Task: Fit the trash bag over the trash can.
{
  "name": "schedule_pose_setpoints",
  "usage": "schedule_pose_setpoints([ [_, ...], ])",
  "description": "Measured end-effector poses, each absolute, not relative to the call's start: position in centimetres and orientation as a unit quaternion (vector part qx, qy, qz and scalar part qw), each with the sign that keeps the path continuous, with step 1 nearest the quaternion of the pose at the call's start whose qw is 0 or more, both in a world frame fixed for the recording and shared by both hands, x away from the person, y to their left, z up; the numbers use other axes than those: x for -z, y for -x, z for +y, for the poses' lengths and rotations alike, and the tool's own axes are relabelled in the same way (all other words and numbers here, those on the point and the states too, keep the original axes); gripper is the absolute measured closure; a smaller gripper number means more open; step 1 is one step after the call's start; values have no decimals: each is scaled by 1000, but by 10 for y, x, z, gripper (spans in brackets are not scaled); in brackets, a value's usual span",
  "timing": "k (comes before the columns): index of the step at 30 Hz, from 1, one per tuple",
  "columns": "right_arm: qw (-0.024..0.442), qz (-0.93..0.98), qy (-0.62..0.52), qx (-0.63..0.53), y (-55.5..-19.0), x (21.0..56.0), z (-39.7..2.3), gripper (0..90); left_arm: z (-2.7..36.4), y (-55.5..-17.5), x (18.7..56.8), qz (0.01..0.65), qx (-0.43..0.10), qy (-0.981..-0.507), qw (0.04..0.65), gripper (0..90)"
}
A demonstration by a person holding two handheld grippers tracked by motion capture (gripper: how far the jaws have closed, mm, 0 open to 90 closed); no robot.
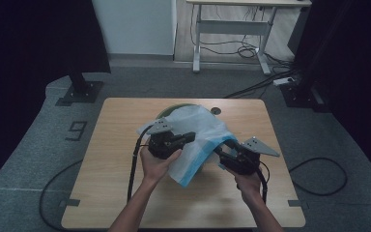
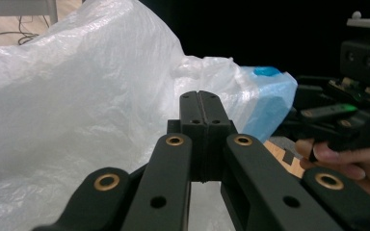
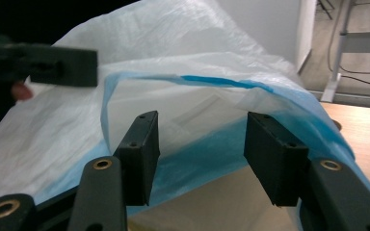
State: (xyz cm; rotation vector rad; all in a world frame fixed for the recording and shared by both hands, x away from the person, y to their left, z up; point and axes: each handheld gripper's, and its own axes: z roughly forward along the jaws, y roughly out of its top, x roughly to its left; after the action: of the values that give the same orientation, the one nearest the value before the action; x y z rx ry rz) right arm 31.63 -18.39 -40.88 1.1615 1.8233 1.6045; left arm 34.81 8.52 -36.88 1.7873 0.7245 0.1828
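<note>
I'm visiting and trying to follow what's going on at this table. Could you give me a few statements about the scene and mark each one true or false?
1. The left gripper has its jaws pressed together. True.
2. The right gripper is clamped tight. False: its jaws stand apart, facing the bag's blue-edged mouth.
3. The thin white plastic bag with a blue rim lies on a light wooden table. True.
4. The bag is black. False: it is translucent white with blue.
5. A person's hand holds each gripper. True.
</note>
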Motion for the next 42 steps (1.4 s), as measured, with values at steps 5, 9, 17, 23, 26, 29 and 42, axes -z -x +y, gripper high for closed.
schedule_pose_setpoints([
  [5,233,654,-439,-570,-321,405,-183,453,85,-347,369,305,-75,-760,568,898],
  [9,234,649,-450,-567,-325,406,-181,509,84,-346,368,303,-74,-762,568,898],
  [17,234,655,-435,-572,-326,408,-181,762,88,-345,367,302,-79,-759,571,899],
  [23,234,665,-425,-569,-325,409,-184,886,95,-348,366,310,-88,-754,573,899],
  [26,233,669,-421,-567,-324,411,-187,886,99,-350,365,313,-94,-750,575,899],
  [29,236,672,-419,-563,-323,413,-191,886,102,-351,363,316,-101,-748,575,899],
  [42,231,665,-421,-572,-312,420,-203,602,113,-351,358,321,-108,-740,581,899],
])
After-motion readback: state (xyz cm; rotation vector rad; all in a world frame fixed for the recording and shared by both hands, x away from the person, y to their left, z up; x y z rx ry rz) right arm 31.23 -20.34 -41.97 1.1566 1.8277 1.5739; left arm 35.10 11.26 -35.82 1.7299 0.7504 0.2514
